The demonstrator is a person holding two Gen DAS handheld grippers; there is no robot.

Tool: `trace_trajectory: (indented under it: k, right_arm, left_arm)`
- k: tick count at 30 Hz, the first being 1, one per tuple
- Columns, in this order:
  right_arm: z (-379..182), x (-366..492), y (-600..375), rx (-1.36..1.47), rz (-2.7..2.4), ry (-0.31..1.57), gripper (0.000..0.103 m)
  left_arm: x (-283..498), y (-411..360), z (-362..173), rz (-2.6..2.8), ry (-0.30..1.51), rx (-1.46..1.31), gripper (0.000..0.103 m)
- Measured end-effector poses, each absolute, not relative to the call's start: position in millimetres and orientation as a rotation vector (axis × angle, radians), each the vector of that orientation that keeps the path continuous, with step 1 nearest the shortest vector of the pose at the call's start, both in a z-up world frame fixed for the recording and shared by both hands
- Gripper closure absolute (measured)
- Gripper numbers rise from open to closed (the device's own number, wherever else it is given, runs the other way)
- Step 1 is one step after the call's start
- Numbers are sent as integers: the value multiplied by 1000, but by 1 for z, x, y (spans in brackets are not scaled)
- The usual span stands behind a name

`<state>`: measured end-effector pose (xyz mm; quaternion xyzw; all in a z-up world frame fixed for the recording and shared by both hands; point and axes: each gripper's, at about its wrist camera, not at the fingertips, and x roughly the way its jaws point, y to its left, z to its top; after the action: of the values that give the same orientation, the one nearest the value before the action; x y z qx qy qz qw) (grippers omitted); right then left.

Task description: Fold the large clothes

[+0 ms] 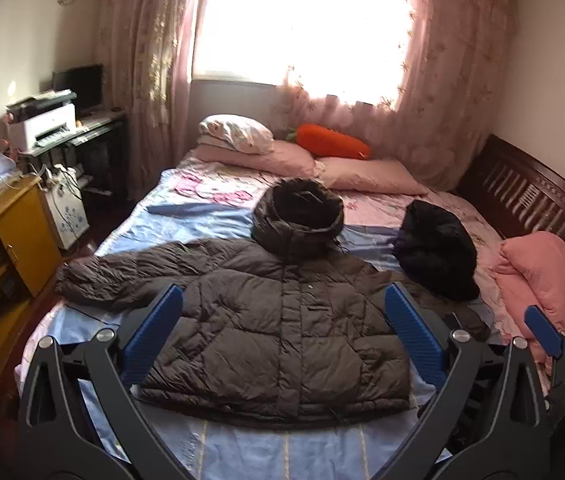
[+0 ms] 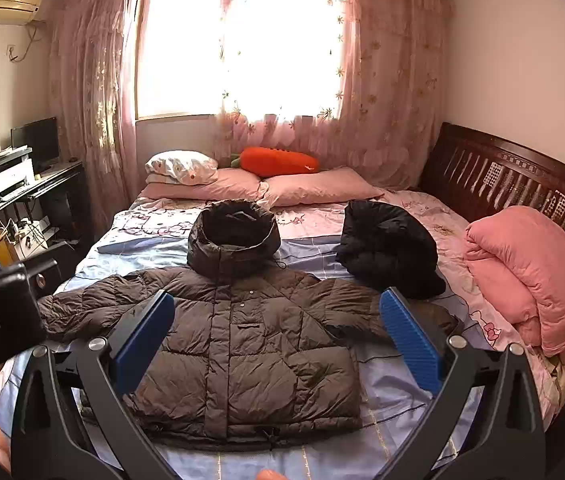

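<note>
- Your left hand-held gripper point(image 1: 282, 320) hangs above the near edge of the bed point(image 1: 242, 452), jaws spread wide with nothing between the blue pads.
- Your right hand-held gripper point(image 2: 278, 328) hovers likewise, jaws wide and empty.
- The brown quilted hooded puffer jacket point(image 2: 242, 340) lies flat and front-up on the blue and pink bedsheet, sleeves spread, hood toward the pillows.
- A black bundled jacket point(image 2: 390, 244) sits just beyond its right sleeve.
- A folded pink quilt point(image 2: 534, 280) rests by the dark wooden rail.
</note>
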<state>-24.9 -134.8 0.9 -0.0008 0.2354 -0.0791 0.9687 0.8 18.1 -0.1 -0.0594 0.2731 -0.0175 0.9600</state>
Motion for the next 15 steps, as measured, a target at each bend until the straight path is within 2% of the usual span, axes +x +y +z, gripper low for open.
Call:
trace_trajectory:
  k: [15]
  right_arm:
    - [-12, -22, -119, -50, -139, 514, 1]
  left_arm:
    - [-11, 0, 9, -22, 489, -40, 2]
